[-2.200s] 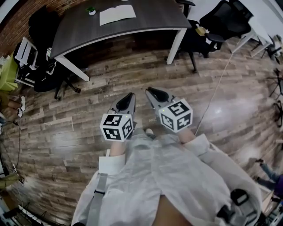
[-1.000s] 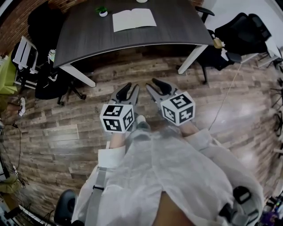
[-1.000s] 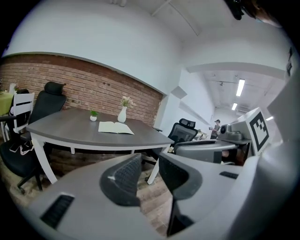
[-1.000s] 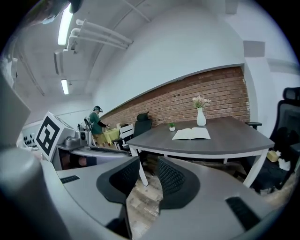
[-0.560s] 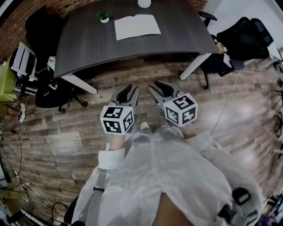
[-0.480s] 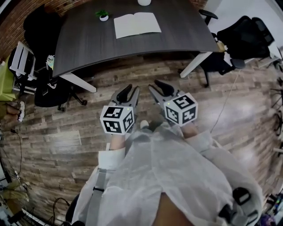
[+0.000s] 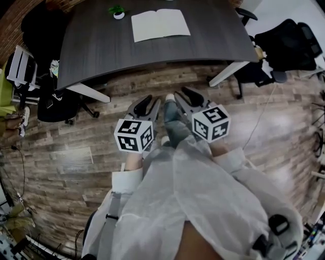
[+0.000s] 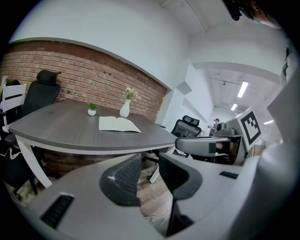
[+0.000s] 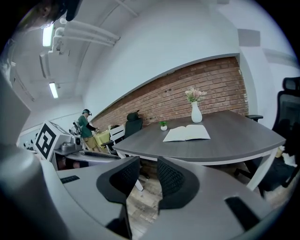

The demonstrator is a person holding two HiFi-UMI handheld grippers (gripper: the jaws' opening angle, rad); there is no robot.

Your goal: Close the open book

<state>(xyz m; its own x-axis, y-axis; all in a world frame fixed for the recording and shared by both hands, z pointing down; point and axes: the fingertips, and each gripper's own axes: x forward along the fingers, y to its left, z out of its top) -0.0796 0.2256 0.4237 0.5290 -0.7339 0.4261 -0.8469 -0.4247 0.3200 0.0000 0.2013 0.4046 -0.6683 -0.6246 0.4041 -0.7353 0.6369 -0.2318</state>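
An open book (image 7: 160, 24) with pale pages lies flat on the dark curved table (image 7: 101, 45), towards its far side; the same book (image 8: 118, 124) shows in the left gripper view and the book (image 9: 187, 133) in the right gripper view. My left gripper (image 7: 147, 105) and right gripper (image 7: 185, 96) hang side by side over the wooden floor, short of the table's near edge. Both stand open with nothing between their fingers. The left gripper (image 8: 149, 161) and right gripper (image 9: 148, 168) each point towards the table.
A small potted plant (image 7: 117, 10) stands left of the book, and a white vase (image 9: 196, 112) with flowers behind it. Black office chairs (image 7: 287, 43) sit at the right, another chair (image 7: 48, 101) at the table's left end. A person (image 9: 86, 125) stands far off.
The table and book have drawn nearer and lower in the head view as I walk towards them. Both grippers stay open and side by side.
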